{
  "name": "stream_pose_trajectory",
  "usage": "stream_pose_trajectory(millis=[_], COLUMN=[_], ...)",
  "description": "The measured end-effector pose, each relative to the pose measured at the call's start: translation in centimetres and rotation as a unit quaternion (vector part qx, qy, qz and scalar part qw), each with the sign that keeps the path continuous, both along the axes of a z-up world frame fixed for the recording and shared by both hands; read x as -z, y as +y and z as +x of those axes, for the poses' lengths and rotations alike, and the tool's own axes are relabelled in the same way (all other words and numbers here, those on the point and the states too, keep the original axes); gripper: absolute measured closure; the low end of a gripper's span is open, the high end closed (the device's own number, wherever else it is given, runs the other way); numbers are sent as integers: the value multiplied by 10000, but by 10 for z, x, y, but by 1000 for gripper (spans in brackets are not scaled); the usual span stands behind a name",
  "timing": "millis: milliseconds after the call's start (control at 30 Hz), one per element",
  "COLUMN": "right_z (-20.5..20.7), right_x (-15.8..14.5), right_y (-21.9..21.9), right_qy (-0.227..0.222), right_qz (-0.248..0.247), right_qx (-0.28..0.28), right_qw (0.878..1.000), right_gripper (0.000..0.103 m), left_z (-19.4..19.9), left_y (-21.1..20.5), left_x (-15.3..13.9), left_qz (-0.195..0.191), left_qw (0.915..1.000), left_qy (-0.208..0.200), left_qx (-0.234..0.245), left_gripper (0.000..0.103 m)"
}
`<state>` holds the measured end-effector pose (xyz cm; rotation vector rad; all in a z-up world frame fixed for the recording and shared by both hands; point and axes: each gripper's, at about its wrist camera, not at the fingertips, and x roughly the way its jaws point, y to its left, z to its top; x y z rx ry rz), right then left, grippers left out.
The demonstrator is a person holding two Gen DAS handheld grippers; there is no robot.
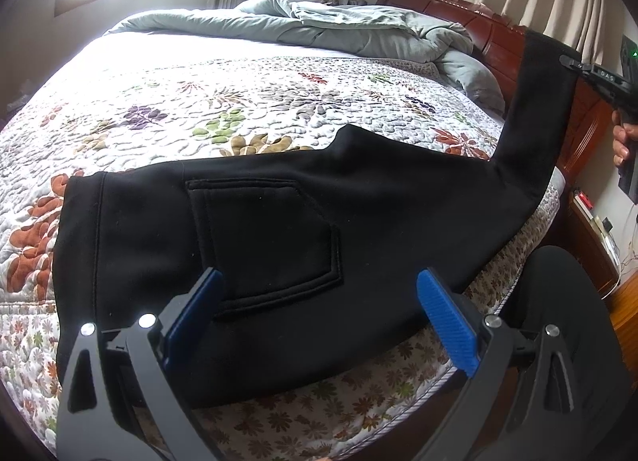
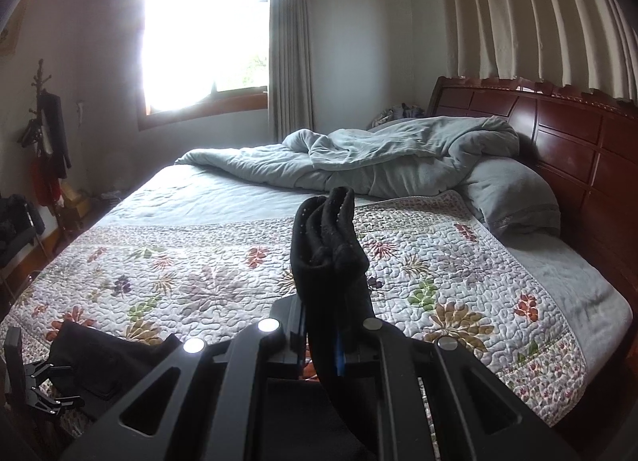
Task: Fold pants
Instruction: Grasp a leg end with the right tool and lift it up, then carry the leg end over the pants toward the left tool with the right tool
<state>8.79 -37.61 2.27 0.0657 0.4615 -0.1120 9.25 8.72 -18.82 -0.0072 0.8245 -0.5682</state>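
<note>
The black pants (image 1: 279,222) lie flat on the bed (image 1: 239,102), near its front edge, with the back pocket (image 1: 263,246) facing up. The right tool (image 2: 335,341) is pinched tight on the leg ends (image 2: 327,230) and holds them up in the air over the bed. The left tool (image 1: 319,309) is wide open, holds nothing, and hangs just above the hip part. I think the step is folding the legs over to the waist. Next, the right tool should carry the leg ends across and lay them down evenly on the waist
</note>
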Motion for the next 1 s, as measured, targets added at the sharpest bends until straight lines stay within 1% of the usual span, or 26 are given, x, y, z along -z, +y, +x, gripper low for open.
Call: stream_pose_trajectory(millis=[433, 667, 800, 1000], right_z=[13, 21, 26, 33], right_x=[7, 20, 31, 50], right_y=[31, 63, 79, 108], right_qy=[205, 416, 557, 759], right_qz=[-302, -760, -922, -1394], right_qx=[-264, -513, -677, -884], right_qw=[9990, 9949, 9919, 9834], right_gripper=[93, 93, 93, 93], left_z=[-1, -1, -1, 0], left_y=[9, 10, 13, 15], left_x=[-4, -5, -5, -6], left_qz=[-217, -250, -310, -371], left_qw=[9998, 9997, 9995, 9993], left_qy=[-44, -49, -59, -53], left_qx=[-23, 2, -12, -10], left_gripper=[6, 6, 6, 6])
